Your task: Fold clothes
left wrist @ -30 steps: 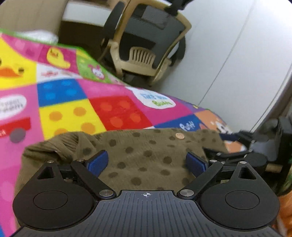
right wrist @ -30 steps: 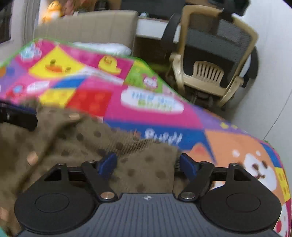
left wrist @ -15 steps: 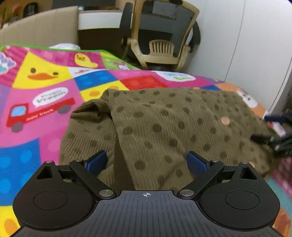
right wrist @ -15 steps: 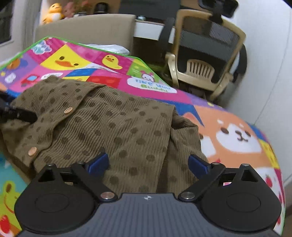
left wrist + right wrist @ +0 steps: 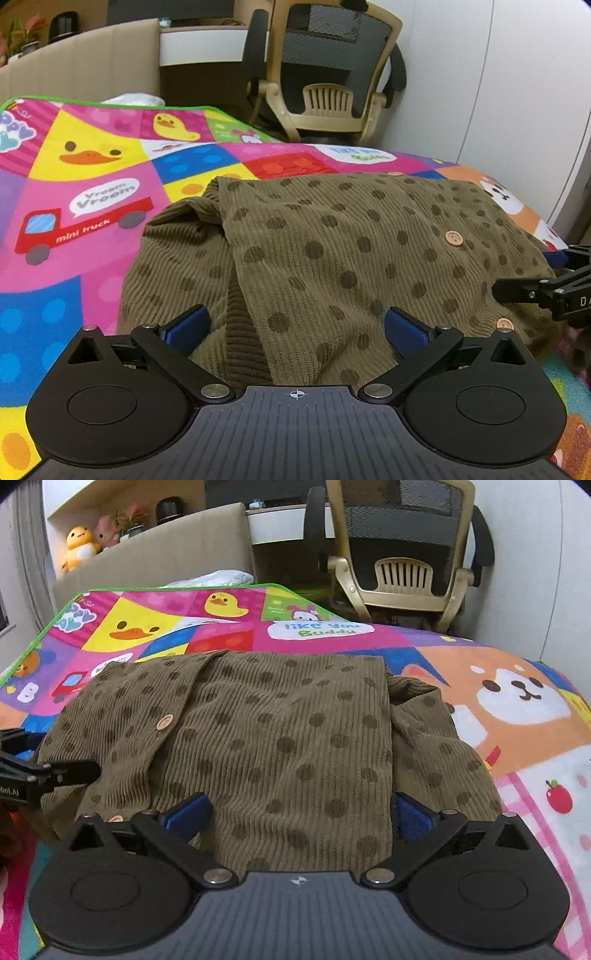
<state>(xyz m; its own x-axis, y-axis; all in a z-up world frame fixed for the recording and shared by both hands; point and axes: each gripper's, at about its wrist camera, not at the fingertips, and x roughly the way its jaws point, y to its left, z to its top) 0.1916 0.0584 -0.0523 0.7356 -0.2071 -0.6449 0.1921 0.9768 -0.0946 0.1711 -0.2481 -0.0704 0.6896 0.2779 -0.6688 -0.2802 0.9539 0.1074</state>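
Fingers [image 5: 186, 326] wide apart over dotted cardigan [image 5: 332, 251]

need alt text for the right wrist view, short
A brown dotted cardigan with wooden buttons lies folded on a colourful cartoon play mat, seen past the open right gripper just above its near edge. The left gripper pokes in at the left edge; an office chair stands behind.
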